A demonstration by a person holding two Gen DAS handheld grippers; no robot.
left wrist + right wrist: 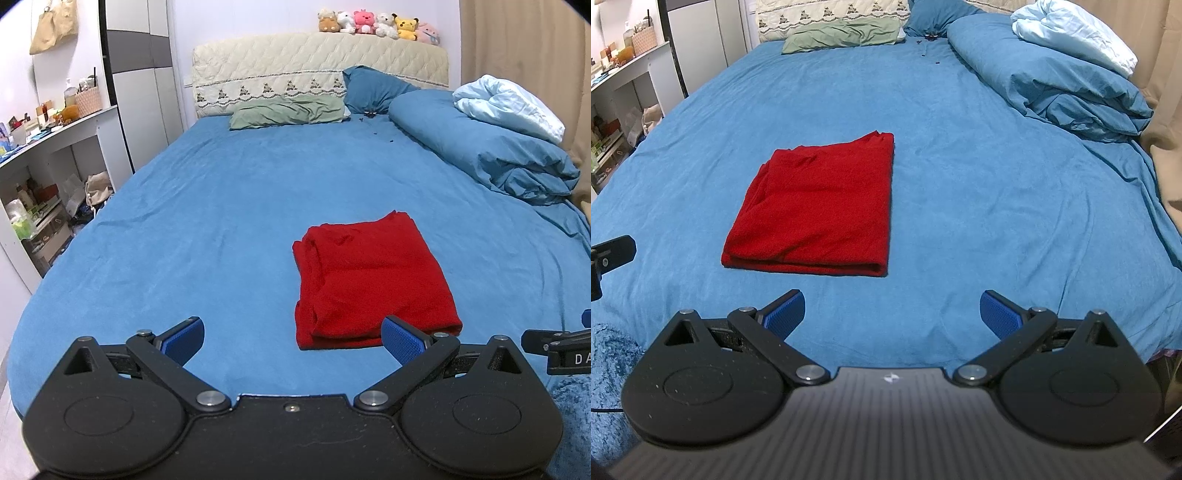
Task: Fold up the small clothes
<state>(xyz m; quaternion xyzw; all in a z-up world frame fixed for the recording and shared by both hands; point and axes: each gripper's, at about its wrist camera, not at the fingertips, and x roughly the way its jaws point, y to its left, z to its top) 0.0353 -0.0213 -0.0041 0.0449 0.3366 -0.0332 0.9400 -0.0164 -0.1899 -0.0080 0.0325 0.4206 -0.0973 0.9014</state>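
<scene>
A red garment (373, 277) lies folded into a neat rectangle on the blue bed sheet (221, 221). It also shows in the right wrist view (820, 206), left of centre. My left gripper (293, 338) is open and empty, hovering just short of the garment's near edge, with its right pad (404, 341) in front of the garment's near corner. My right gripper (892, 314) is open and empty, a little back from the garment's near fold and to its right. Each gripper's edge shows in the other's view: the right gripper (561, 349) and the left gripper (609, 254).
A bunched blue duvet (487, 147) with a pale blue cloth (509, 107) lies along the bed's right side. A green pillow (288, 112) and a blue pillow (373, 88) rest at the headboard (317, 62). A cluttered shelf unit (48, 155) stands left of the bed.
</scene>
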